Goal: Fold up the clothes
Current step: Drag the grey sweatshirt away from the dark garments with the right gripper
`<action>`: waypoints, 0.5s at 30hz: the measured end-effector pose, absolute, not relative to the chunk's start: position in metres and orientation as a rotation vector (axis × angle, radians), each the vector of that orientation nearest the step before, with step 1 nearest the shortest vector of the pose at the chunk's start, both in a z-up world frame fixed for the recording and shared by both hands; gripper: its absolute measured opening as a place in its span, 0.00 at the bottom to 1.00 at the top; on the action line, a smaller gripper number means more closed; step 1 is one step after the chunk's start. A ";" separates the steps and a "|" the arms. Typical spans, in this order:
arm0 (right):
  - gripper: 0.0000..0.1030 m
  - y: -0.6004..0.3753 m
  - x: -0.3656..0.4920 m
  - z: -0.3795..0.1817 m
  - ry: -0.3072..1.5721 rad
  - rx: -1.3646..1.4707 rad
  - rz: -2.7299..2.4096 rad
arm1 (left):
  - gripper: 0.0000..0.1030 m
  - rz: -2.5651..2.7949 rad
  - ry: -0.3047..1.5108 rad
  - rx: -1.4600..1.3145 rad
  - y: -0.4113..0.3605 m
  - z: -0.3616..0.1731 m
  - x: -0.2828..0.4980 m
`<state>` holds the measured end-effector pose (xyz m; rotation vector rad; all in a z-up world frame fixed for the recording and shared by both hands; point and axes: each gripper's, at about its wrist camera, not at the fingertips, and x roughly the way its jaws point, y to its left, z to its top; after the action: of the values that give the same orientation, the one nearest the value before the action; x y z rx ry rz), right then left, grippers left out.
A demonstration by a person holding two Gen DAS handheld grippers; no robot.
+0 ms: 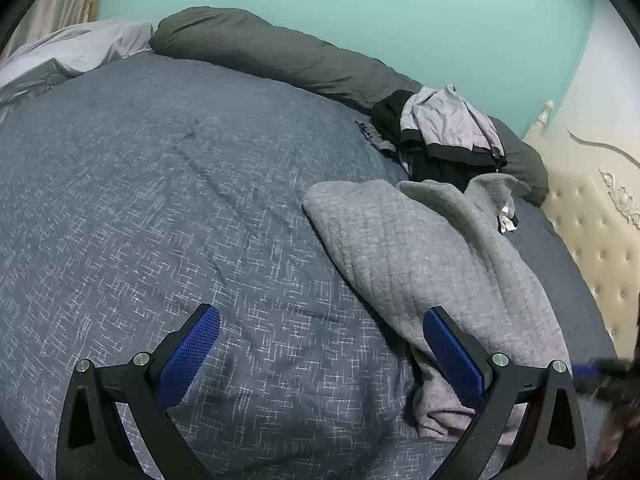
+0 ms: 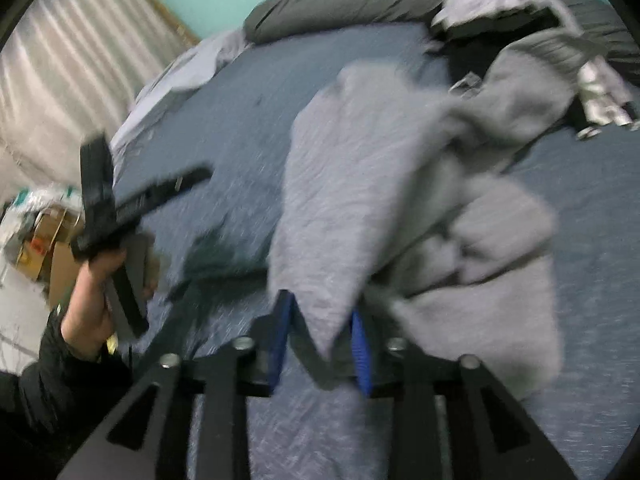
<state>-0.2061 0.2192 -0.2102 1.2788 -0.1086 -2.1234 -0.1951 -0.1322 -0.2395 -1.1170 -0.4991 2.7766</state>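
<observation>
Grey quilted sweater point(image 2: 360, 200), soft and rumpled, lies toward the headboard edge of the blue crosshatch-weave bedspread point(image 1: 160, 200). Right gripper point(image 2: 322, 344) pinches a pointed fold of it. Left gripper point(image 1: 320, 344) spread wide, empty.

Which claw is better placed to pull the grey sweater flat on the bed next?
Right. The right claw is already shut on a corner of the grey sweater. The left claw is wide open over the bed, holding nothing, with the sweater only beside its right finger.
</observation>
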 end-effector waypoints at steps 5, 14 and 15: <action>0.34 0.256 -0.236 -0.202 -0.276 1.245 -2.254 | 1.00 2.759 -0.489 -1.123 -0.129 -0.239 -0.197; 0.35 0.230 -0.285 -0.241 -0.467 1.293 -2.243 | 1.00 2.747 -0.468 -1.138 -0.127 -0.243 -0.198; 0.42 0.231 -0.290 -0.240 -0.503 1.282 -2.256 | 1.00 2.748 -0.470 -1.140 -0.128 -0.244 -0.198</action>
<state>-0.2900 0.2306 -0.2401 1.2822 -0.5035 -2.2559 -0.1980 -0.1282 -0.2440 -1.1396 -0.4701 2.7477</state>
